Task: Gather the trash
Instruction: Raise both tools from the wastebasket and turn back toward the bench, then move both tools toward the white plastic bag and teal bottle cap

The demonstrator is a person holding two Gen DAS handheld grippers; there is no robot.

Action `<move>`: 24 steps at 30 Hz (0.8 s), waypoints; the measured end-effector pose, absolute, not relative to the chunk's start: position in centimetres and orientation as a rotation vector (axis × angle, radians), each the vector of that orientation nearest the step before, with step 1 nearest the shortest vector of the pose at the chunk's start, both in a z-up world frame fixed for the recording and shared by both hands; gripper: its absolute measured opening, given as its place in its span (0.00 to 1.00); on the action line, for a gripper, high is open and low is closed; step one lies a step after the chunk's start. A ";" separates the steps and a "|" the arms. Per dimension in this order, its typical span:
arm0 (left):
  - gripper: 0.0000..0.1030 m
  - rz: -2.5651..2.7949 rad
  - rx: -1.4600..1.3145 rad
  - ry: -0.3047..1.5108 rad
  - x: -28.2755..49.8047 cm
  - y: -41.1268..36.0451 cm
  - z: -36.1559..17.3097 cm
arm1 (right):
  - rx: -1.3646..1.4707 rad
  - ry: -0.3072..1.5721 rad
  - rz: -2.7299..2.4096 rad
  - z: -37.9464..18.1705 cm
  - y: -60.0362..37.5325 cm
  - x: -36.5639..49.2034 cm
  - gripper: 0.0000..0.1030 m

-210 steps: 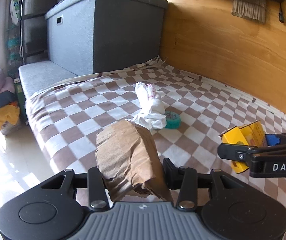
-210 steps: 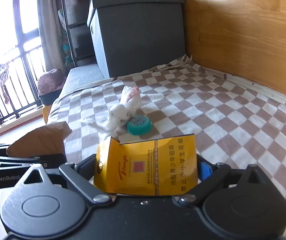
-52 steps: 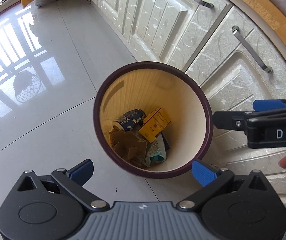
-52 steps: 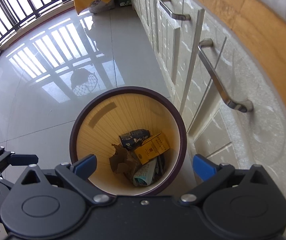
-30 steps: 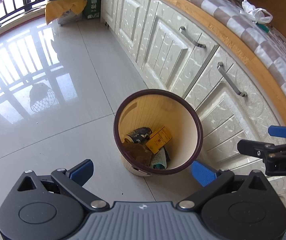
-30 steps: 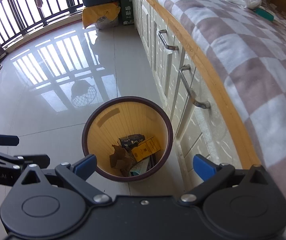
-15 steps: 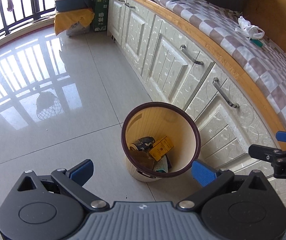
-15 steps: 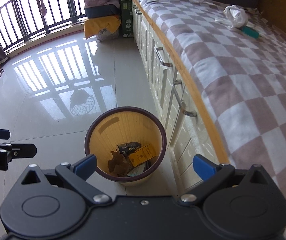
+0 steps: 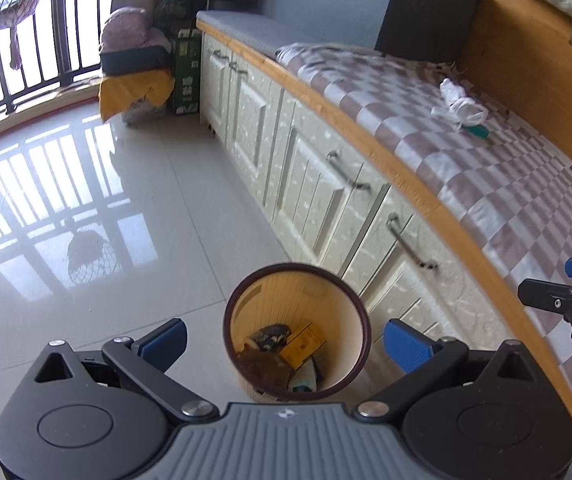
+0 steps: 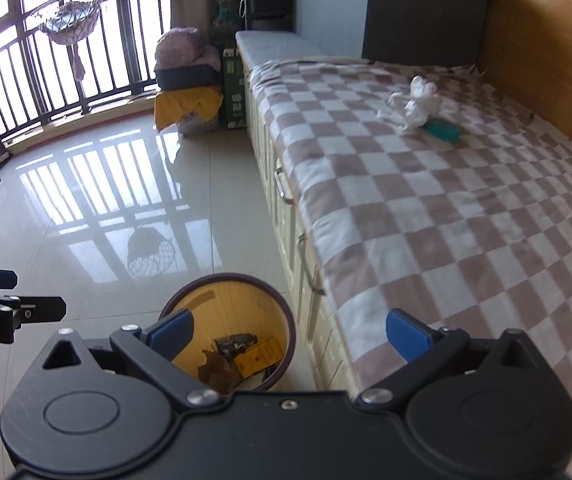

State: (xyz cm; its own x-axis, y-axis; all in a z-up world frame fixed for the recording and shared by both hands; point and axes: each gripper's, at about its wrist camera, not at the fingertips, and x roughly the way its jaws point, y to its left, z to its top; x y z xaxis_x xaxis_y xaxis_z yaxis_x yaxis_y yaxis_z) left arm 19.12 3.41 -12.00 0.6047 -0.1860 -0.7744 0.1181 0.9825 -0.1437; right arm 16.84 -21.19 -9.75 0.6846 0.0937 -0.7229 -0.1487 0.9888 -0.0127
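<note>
A round bin with a dark rim (image 9: 360,312) (image 10: 291,326) stands on the floor beside the cabinets. Inside it lie a yellow carton (image 9: 303,343) (image 10: 257,358), brown paper (image 9: 260,366) and a crushed dark can (image 9: 270,334). Both grippers hang above the bin. My left gripper (image 9: 284,340) is open and holds nothing. My right gripper (image 10: 290,336) is open too, also with nothing in it. Far off on the checkered bed cover, a crumpled white wad (image 9: 460,106) (image 10: 420,102) lies against a green lid (image 9: 478,131) (image 10: 442,130).
Cream cabinets with metal handles (image 9: 326,184) run under the checkered cover (image 10: 466,220). A grey storage box (image 10: 422,12) stands at the far end, by the wooden wall (image 9: 526,60). Bags and boxes (image 10: 190,92) sit on the glossy tile floor (image 9: 86,208) by the balcony railing (image 10: 46,68).
Both grippers have risen and tilted up away from the bin, which now looks smaller and lower. The bed cover with the white wad and green lid has come into view.
</note>
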 end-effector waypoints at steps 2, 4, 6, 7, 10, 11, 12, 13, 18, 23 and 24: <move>1.00 -0.189 -0.076 0.885 19.4 2.5 -11.3 | -0.069 0.788 0.128 -9.2 -22.0 16.7 1.00; 1.00 -0.200 -0.066 0.867 19.7 1.4 -10.6 | -0.065 0.768 0.115 -8.5 -23.0 16.6 1.00; 1.00 -0.211 -0.057 0.851 20.2 0.1 -10.2 | -0.060 0.749 0.103 -8.0 -24.2 16.6 1.00; 1.00 -0.217 -0.053 0.845 20.4 -0.5 -10.0 | -0.057 0.740 0.096 -7.8 -24.8 16.5 1.00; 1.00 -0.238 -0.049 0.821 21.1 -2.6 -9.7 | -0.047 0.720 0.073 -7.4 -26.7 16.6 1.00; 1.00 -0.249 -0.049 0.810 21.4 -3.4 -9.7 | -0.045 0.714 0.065 -7.4 -27.4 16.7 1.00; 1.00 -0.263 -0.048 0.802 21.8 -4.2 -9.6 | -0.041 0.708 0.056 -7.4 -28.1 16.8 1.00; 1.00 -0.273 -0.048 0.795 22.3 -5.0 -9.6 | -0.037 0.703 0.047 -7.5 -28.8 16.9 1.00; 1.00 -0.329 -0.033 0.755 25.2 -9.1 -9.3 | -0.025 0.682 0.012 -7.9 -32.1 18.5 1.00; 1.00 -0.394 0.003 0.680 28.7 -12.8 -8.9 | -0.022 0.653 0.001 -8.4 -34.8 21.1 1.00; 1.00 -0.408 0.004 0.665 29.5 -13.4 -9.0 | -0.019 0.648 -0.003 -8.5 -35.3 21.7 1.00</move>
